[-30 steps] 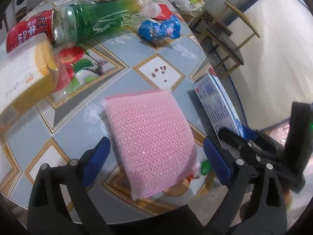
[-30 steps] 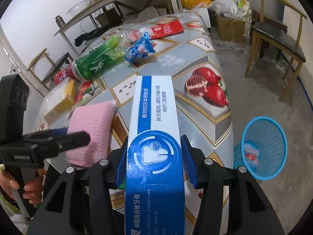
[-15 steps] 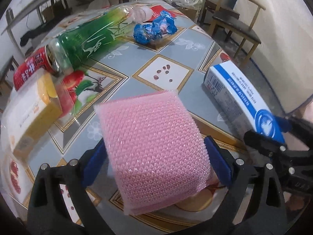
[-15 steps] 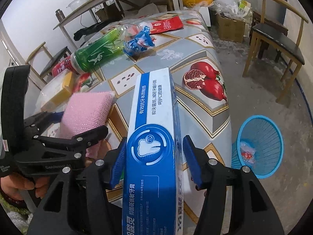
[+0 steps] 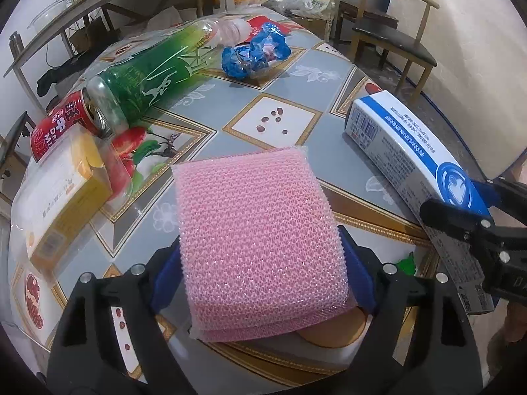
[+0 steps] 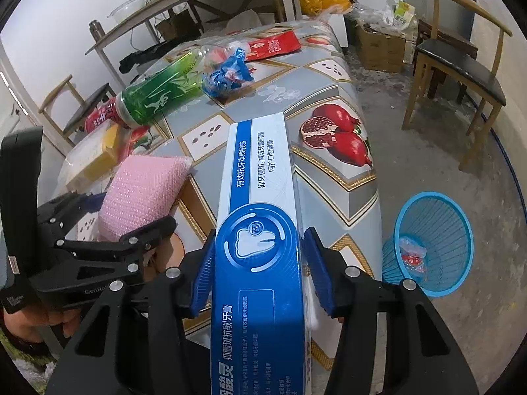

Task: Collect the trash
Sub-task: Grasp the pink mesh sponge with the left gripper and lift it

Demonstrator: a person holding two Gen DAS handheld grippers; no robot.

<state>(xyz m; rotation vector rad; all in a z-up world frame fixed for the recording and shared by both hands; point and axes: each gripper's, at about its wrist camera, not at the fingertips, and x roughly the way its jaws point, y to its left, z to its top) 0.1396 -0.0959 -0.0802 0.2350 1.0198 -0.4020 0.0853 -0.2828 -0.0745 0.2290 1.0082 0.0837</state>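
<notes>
My left gripper (image 5: 260,273) is shut on a pink mesh sponge (image 5: 257,237) and holds it above the table's near edge; the sponge also shows in the right wrist view (image 6: 141,194). My right gripper (image 6: 260,270) is shut on a blue and white toothpaste box (image 6: 260,230), held above the table's right edge; the box also shows in the left wrist view (image 5: 408,154). A blue mesh waste basket (image 6: 431,243) stands on the floor to the right of the table, with a wrapper inside.
On the patterned table (image 5: 290,105) lie a green bottle (image 5: 148,79), a red can (image 5: 59,128), a yellow box in clear plastic (image 5: 59,197), a crumpled blue wrapper (image 5: 253,52) and a red packet (image 6: 276,46). Wooden chairs (image 6: 457,65) stand at the right.
My left gripper closed on the pink sponge and lifted it off the table. My right gripper kept hold of the toothpaste box and rose slightly.
</notes>
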